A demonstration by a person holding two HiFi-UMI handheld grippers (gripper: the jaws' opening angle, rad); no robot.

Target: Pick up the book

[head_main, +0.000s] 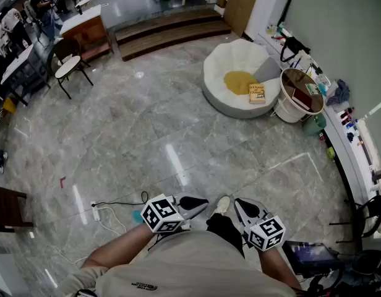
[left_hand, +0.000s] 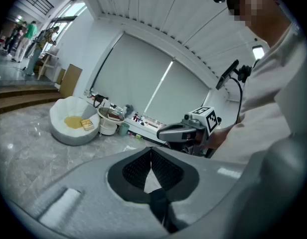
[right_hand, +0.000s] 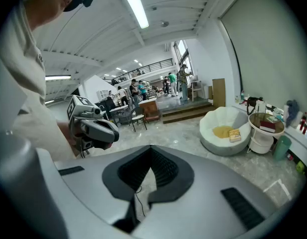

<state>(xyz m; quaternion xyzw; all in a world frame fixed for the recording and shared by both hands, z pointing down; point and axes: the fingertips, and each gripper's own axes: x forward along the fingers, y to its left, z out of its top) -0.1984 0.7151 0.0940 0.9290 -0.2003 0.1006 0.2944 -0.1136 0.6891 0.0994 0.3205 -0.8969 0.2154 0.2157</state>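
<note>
At the far left, a black-framed chair stands by the tables on the grey marble floor. Nearer you, a white power strip and its cable lie on the floor just left of your left gripper. You hold that gripper close to your body, its jaws clenched tip to tip with nothing between them. Just beside it, your right gripper is likewise clamped together and empty, and the two angle in toward each other. Well apart from both, up and to the right, the book lies flat in the white shell-shaped seat, at the right edge of its yellow cushion. Just right of the seat stands a round side table with things on its top, next to a low shelf lined with bottles along the wall.
</note>
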